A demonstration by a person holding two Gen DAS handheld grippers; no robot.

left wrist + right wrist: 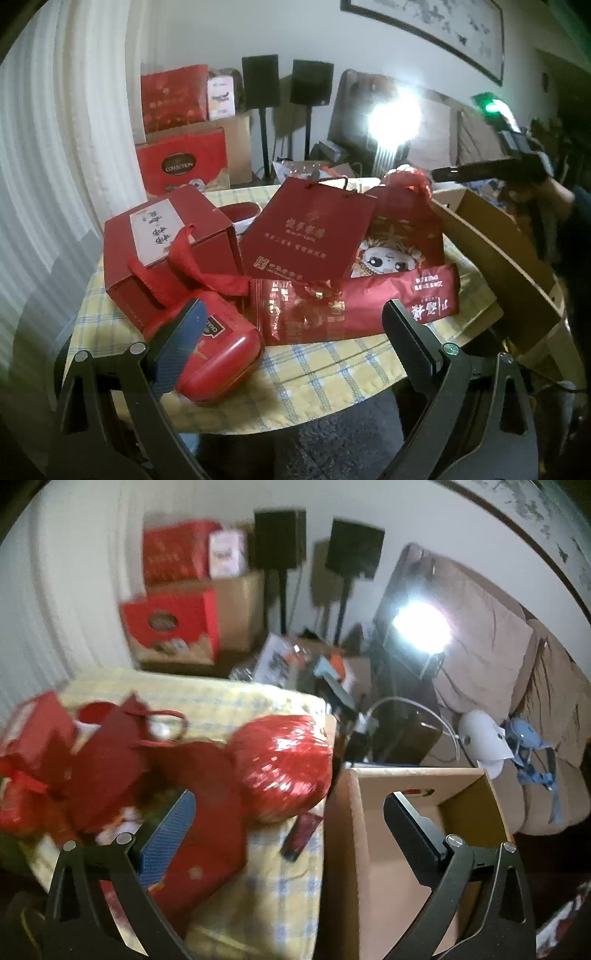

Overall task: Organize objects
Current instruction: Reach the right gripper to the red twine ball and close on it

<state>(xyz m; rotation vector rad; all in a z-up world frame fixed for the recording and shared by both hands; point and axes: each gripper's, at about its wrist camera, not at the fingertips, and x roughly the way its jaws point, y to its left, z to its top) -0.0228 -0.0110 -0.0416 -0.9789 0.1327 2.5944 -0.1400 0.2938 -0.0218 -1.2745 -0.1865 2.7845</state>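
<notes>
From the left wrist, the left gripper [291, 332] stands wide and empty above the checked tablecloth [314, 373]. A red tin [221, 354] lies partly behind its blue-padded finger; a flat red foil packet [332, 310] lies between the fingers, farther off. A red box [166, 251] and paper bag [310, 236] stand behind.

From the right wrist, blurred, the right gripper [288, 830] gapes wide, straddling the table edge beside an open cardboard box [424, 812]. A shiny red round bundle [284, 768] sits ahead, its nature unclear.

Living room: sofa [491, 657], speakers [280, 539]
</notes>
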